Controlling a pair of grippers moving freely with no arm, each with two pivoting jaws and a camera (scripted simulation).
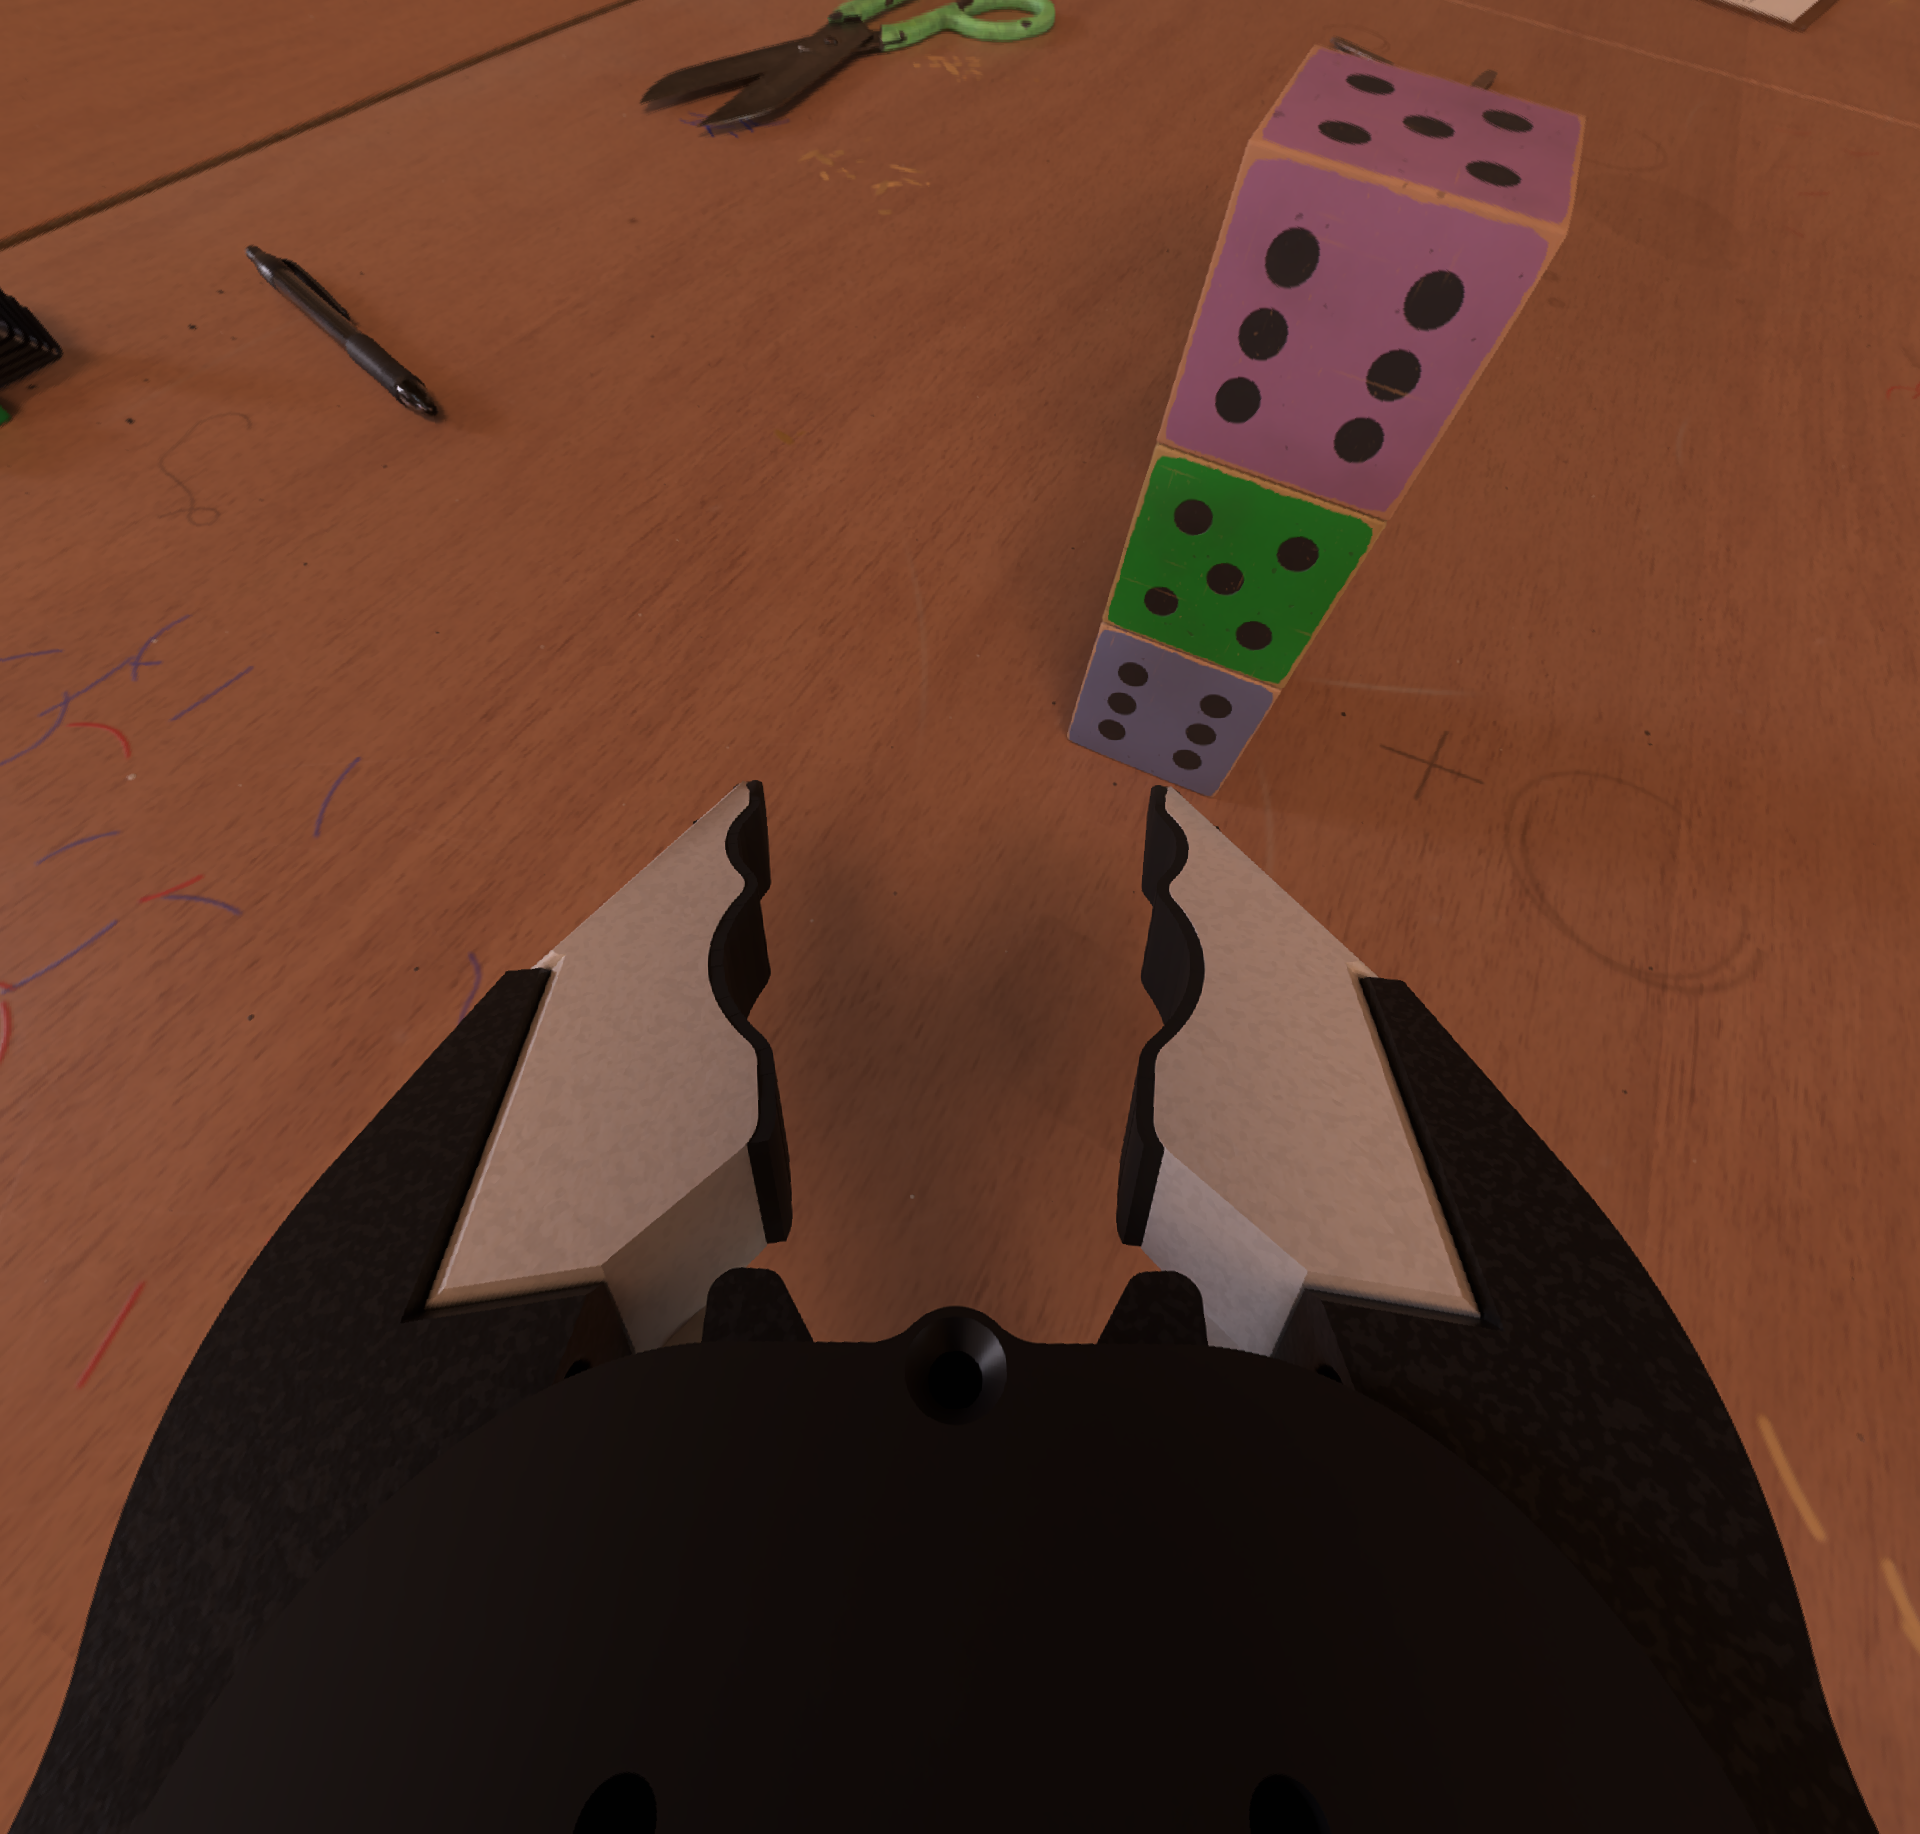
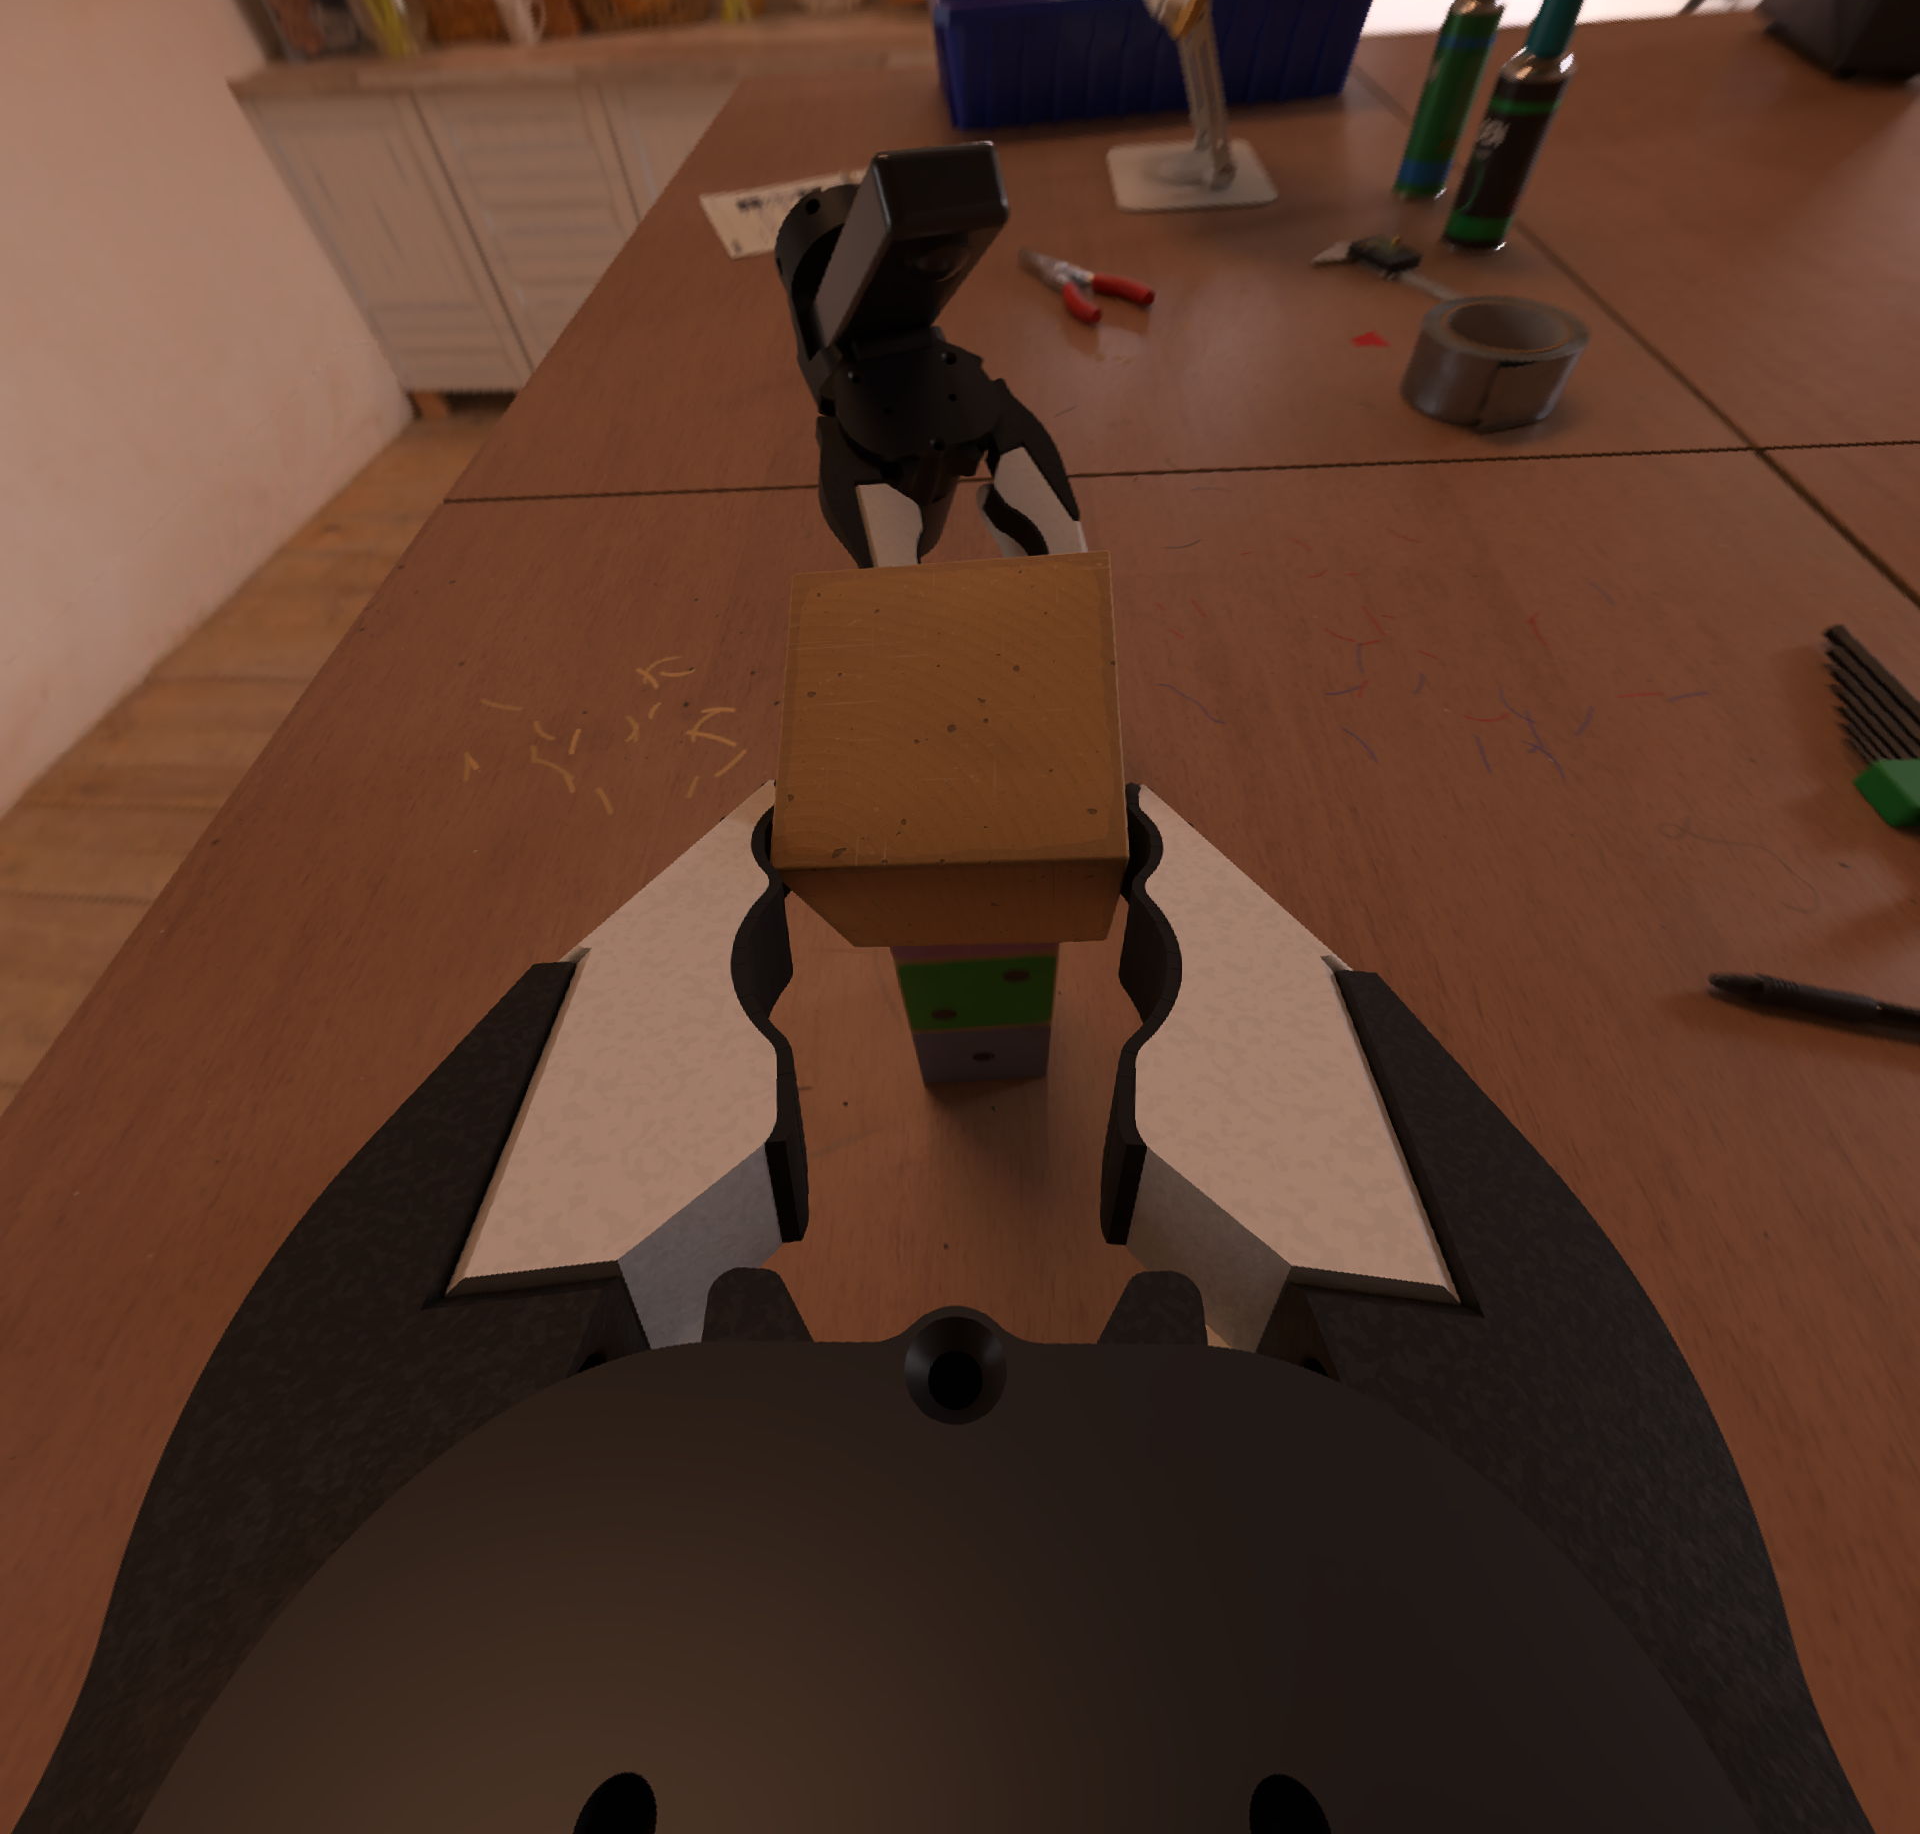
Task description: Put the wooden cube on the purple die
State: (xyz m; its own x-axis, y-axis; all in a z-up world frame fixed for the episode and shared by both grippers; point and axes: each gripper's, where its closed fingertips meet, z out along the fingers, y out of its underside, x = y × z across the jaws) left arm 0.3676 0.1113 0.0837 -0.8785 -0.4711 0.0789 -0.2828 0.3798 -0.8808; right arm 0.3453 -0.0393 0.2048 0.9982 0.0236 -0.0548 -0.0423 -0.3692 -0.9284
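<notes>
Your wooden cube (image 2: 951, 735) is a plain tan block with faint ring grain and a few dark specks, its edges slightly rounded. In the right wrist view it fills the space between the right gripper's (image 2: 951, 823) fingertips, held level, directly above a column of dice on the tabletop (image 2: 416, 901). You cannot tell from this view whether its underside touches the column.

Your purple die (image 1: 1382, 257) tops that column. It is the largest, painted mauve with bare wood along its edges and black pips: five on top, six on the side facing the left wrist camera. It sits upright and square on a smaller green die.
</notes>
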